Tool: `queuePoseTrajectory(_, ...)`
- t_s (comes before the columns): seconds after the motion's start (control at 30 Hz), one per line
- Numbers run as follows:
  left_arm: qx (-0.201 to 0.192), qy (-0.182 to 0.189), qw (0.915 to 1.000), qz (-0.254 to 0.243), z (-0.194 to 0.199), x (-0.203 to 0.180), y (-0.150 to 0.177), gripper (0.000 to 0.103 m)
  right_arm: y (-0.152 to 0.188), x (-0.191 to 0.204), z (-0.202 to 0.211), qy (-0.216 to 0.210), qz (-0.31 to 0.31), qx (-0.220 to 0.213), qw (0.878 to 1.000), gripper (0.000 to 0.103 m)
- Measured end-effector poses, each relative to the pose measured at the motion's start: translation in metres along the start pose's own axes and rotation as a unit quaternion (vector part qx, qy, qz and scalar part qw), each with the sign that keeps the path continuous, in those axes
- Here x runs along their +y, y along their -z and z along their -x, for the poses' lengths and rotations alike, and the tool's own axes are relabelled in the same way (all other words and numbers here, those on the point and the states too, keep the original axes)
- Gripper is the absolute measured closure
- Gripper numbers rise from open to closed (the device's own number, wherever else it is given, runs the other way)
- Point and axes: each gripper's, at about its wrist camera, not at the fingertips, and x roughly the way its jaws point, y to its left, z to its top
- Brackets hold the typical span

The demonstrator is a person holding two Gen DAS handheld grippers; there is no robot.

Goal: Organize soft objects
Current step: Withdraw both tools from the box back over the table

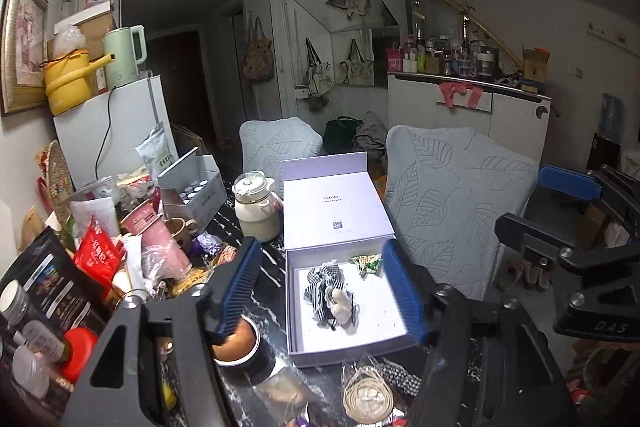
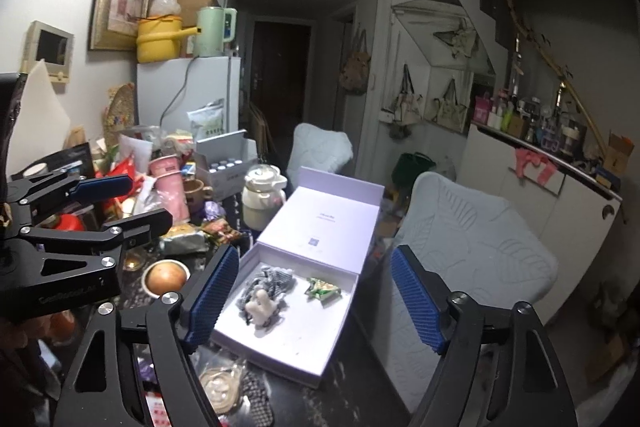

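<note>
Left wrist view: left hand-held gripper (image 1: 326, 285) jaws wide, nothing gripped, above lavender box (image 1: 382, 341) on cluttered worktop (image 1: 276, 311). Inside box: checkered soft scrunchie (image 1: 324, 281) with cream plush (image 1: 340, 303), green packet (image 1: 365, 262). Right hand-held gripper (image 2: 316, 301) also wide, nothing between pads.

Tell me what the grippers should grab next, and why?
Probably the right gripper should reach down for the checkered cloth piece lying on the table just in front of the open box. Both grippers are open and hold nothing, and the box already holds a checkered bow and a green one.
</note>
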Motion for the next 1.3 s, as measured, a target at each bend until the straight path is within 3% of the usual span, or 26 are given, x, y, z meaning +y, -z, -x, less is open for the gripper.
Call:
queuePoseTrajectory(0.03,-0.005,-0.002,1.0,0.003,0.007,0.0,0.003,0.014,0.001,0.002,0.005,0.0,0.001,-0.001,1.0,0.02)
queuePoseTrajectory(0.07,-0.01,-0.004,0.9999,0.005,0.012,0.0,0.005,0.009,0.003,0.004,0.01,0.0,0.003,-0.003,1.0,0.019)
queuePoseTrajectory(0.6,-0.031,-0.025,0.9991,0.018,0.085,0.005,0.057,0.009,0.048,0.033,0.062,-0.023,0.005,-0.005,1.0,0.016)
queuePoseTrajectory(1.03,0.03,0.005,0.9988,0.04,0.089,0.004,0.118,0.009,0.097,0.062,0.073,-0.054,0.0,0.024,0.998,0.017)
queuePoseTrajectory(1.3,0.058,-0.001,0.9973,0.046,0.085,0.001,0.154,0.009,0.134,0.081,0.071,-0.072,0.007,0.043,0.996,0.017)
